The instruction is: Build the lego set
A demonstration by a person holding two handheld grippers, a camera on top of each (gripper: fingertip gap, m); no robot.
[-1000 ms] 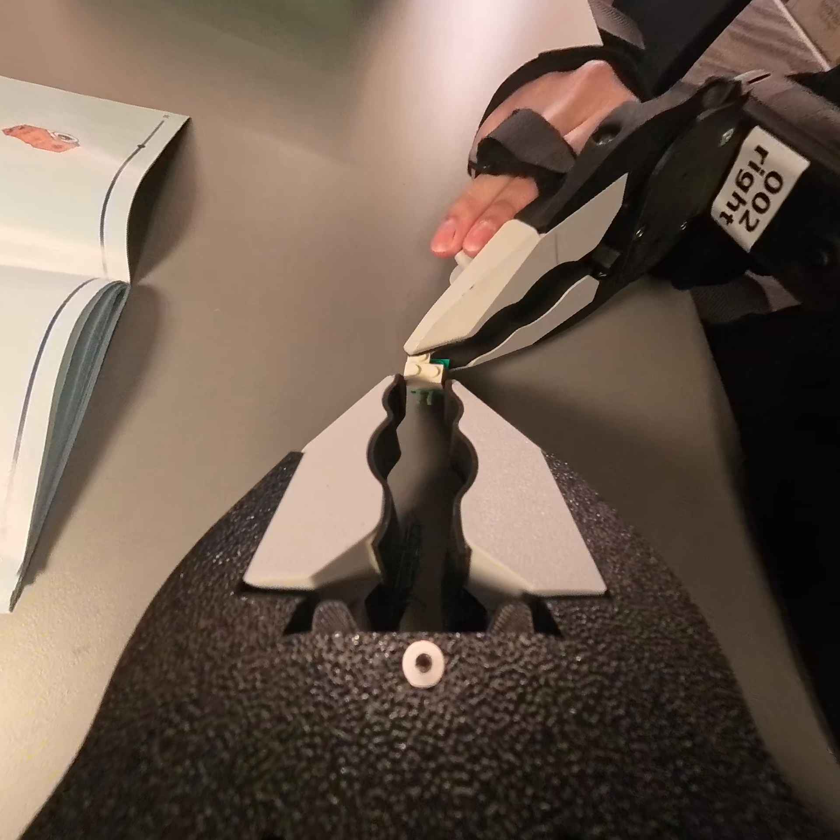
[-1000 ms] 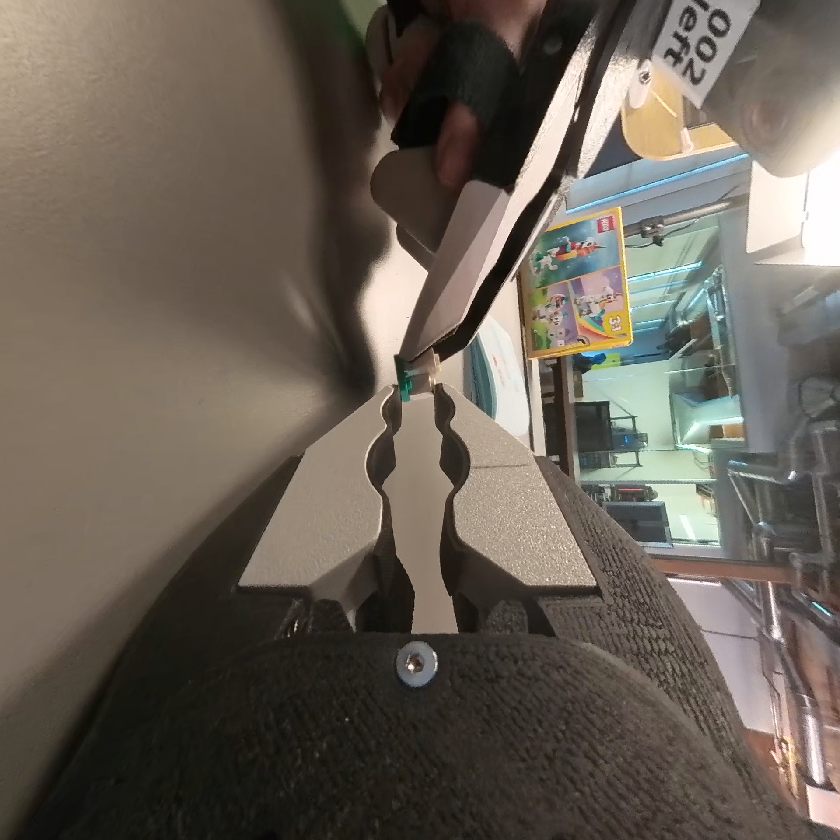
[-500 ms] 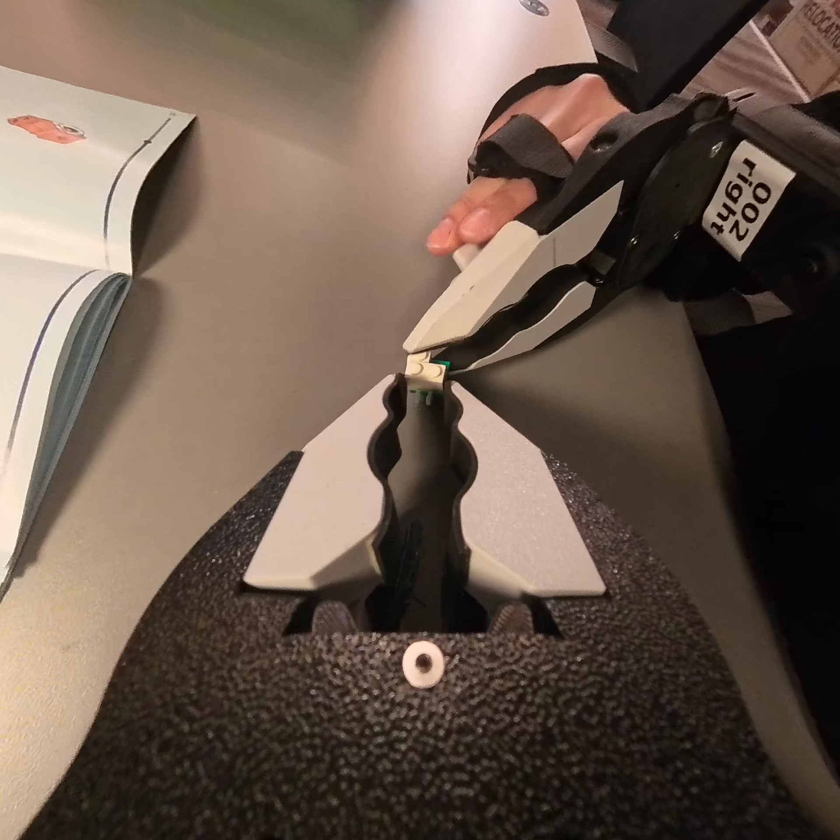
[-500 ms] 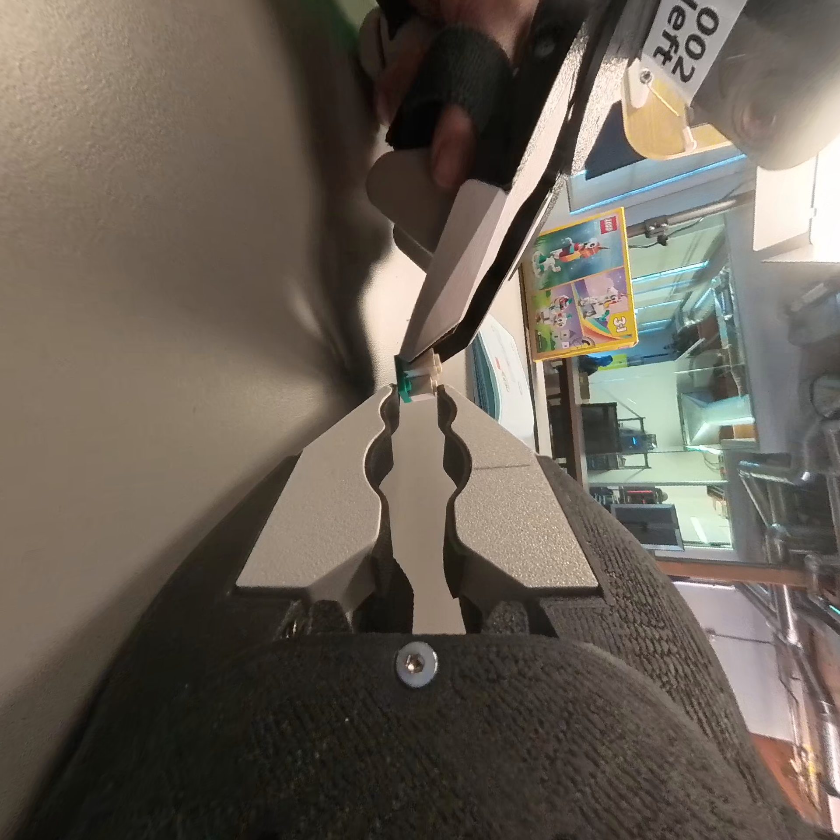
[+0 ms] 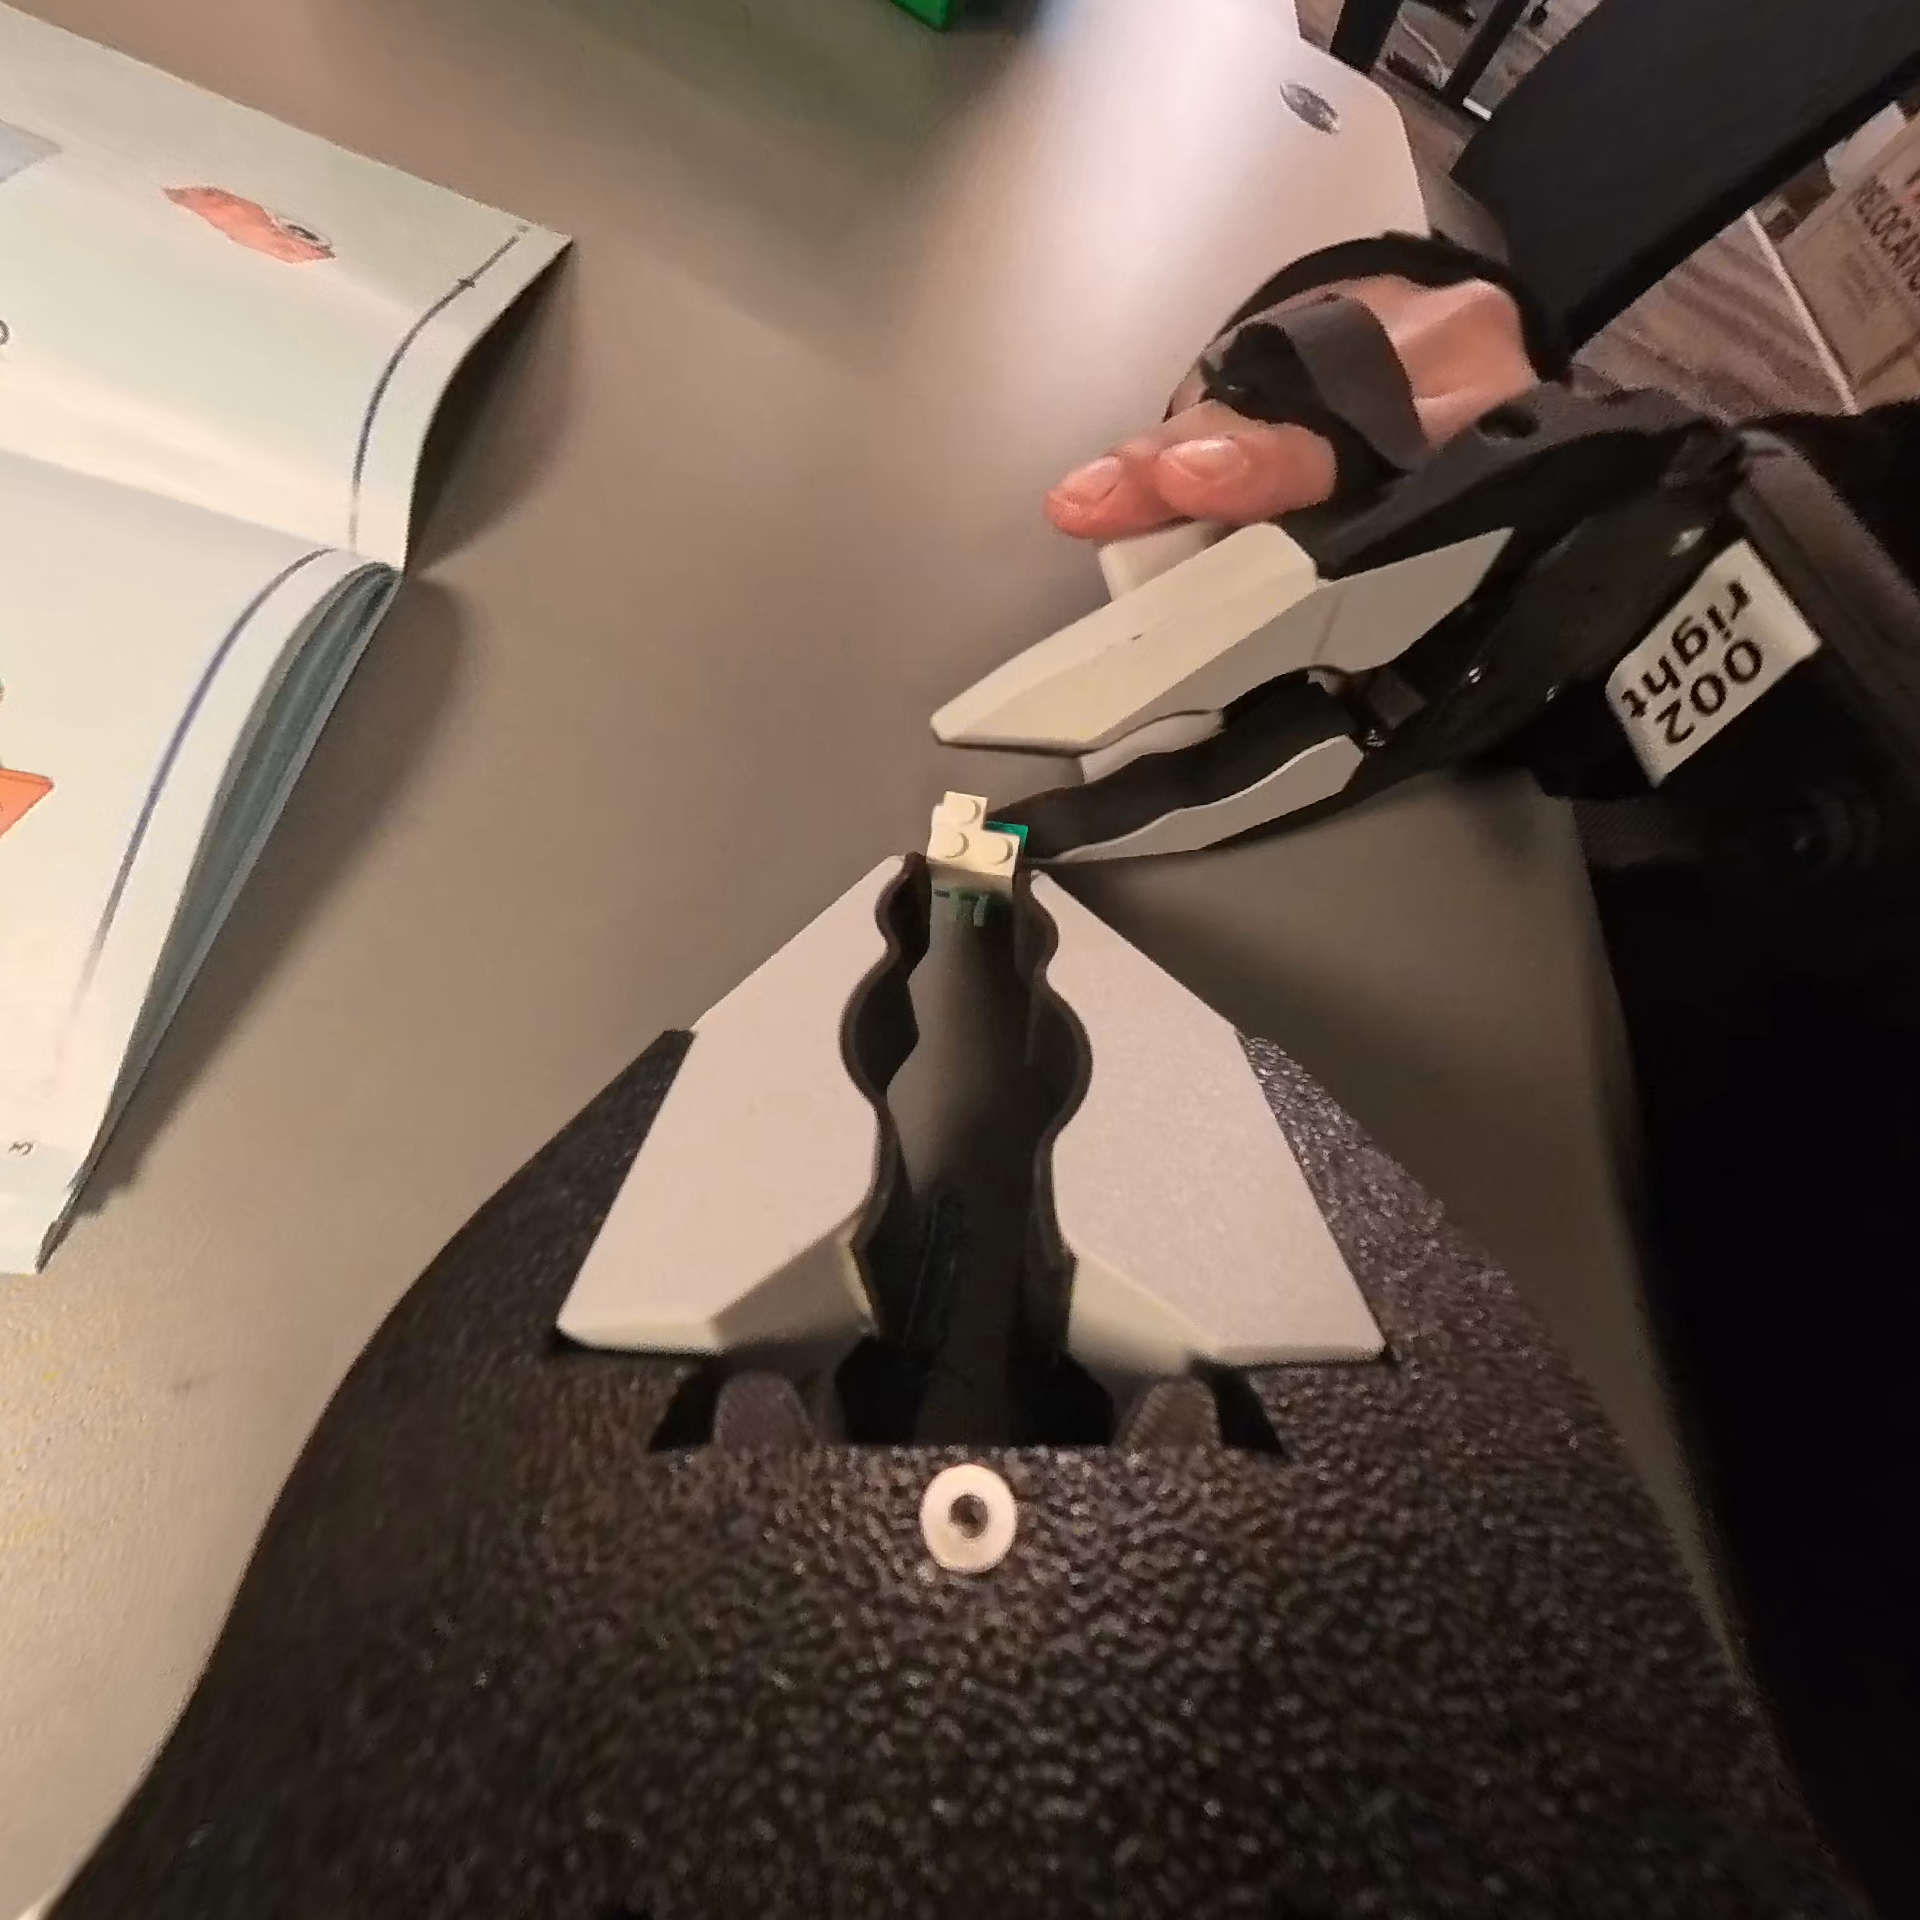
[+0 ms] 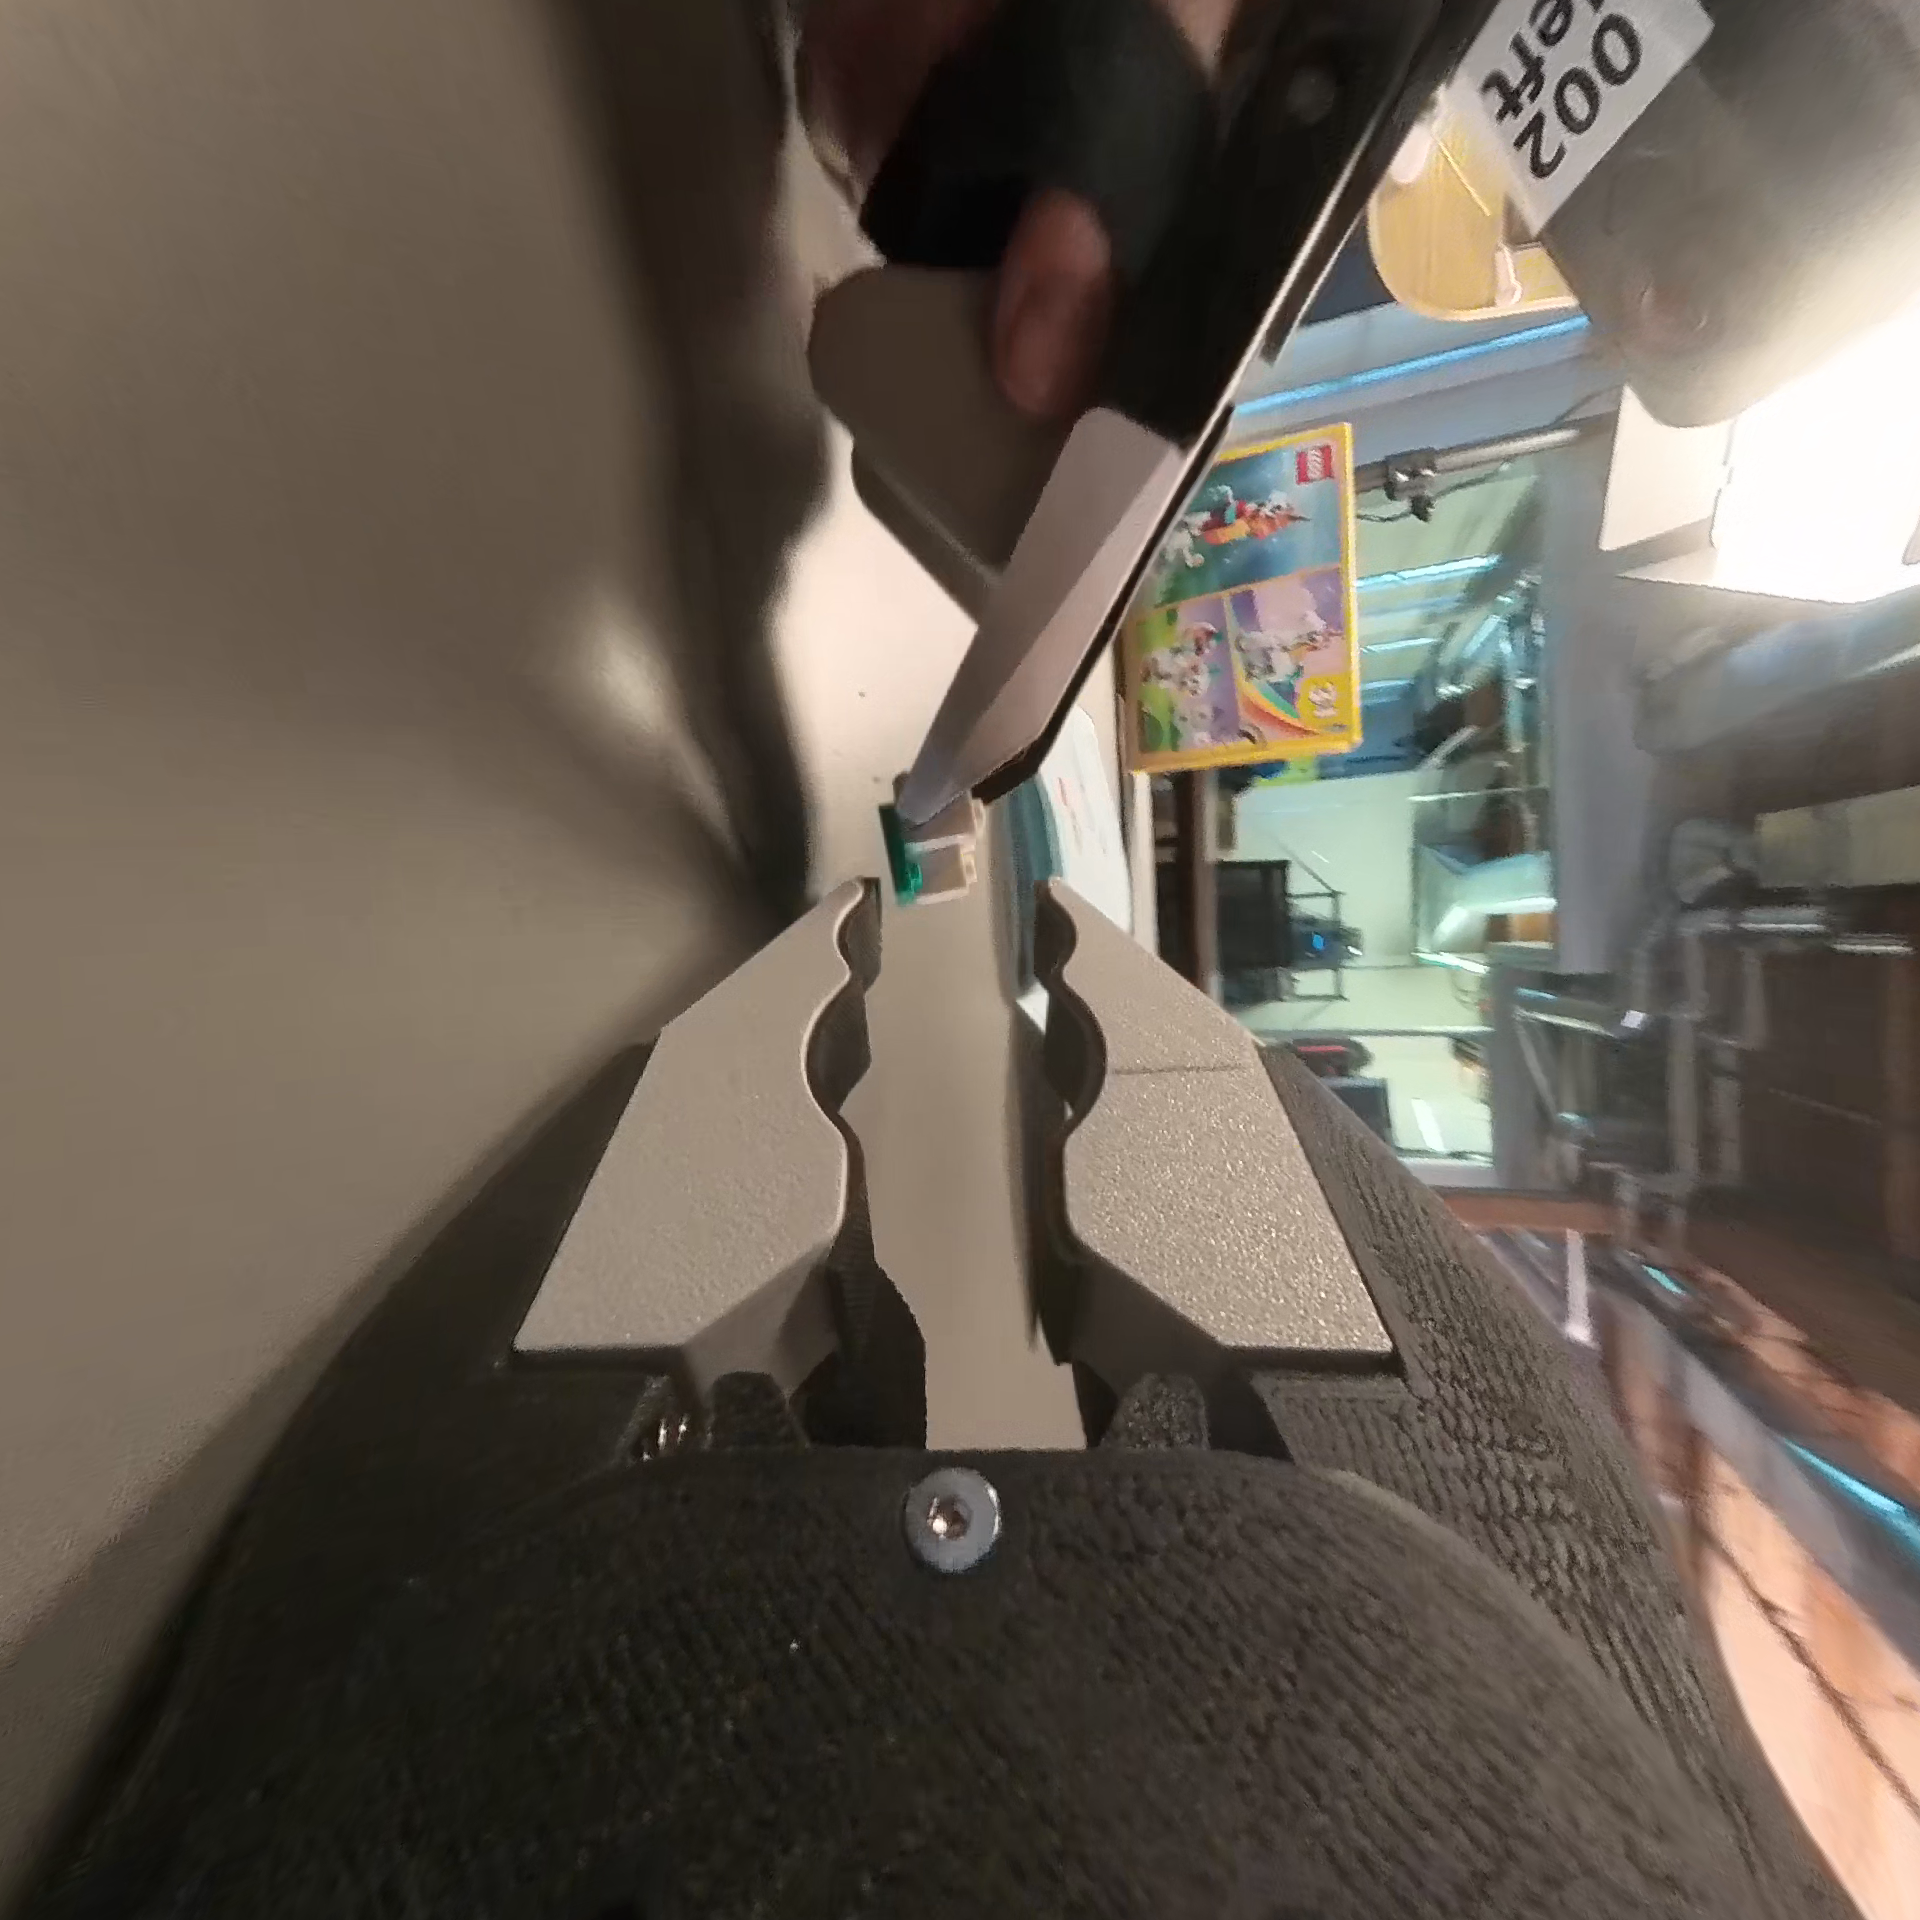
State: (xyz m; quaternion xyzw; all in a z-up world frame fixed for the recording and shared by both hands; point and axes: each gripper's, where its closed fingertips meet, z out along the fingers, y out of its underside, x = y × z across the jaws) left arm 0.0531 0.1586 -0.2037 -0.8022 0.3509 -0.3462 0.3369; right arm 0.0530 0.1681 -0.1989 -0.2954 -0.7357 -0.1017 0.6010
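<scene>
A small white lego piece with a green plate on its right side sits between the tips of my left gripper, which is shut on it above the grey table. My right gripper comes in from the right. Its jaws stand apart, the upper finger above the piece and the lower fingertip beside the green plate. In the right wrist view my right gripper is open, with the white piece and green plate just ahead of its tips, held by the left gripper's fingers.
An open instruction booklet lies at the left on the grey table. A green object sits at the far edge. A lego box stands behind. The table edge runs down the right side. A person's gloved hand holds the right gripper. My left and right fingertips are right by each other. Both grippers' tips are roughly 35 cm from the green object.
My right gripper has opened and let go of the lego piece, its upper finger lifting off. My left gripper still holds the piece, and an extra white stud part now shows.
</scene>
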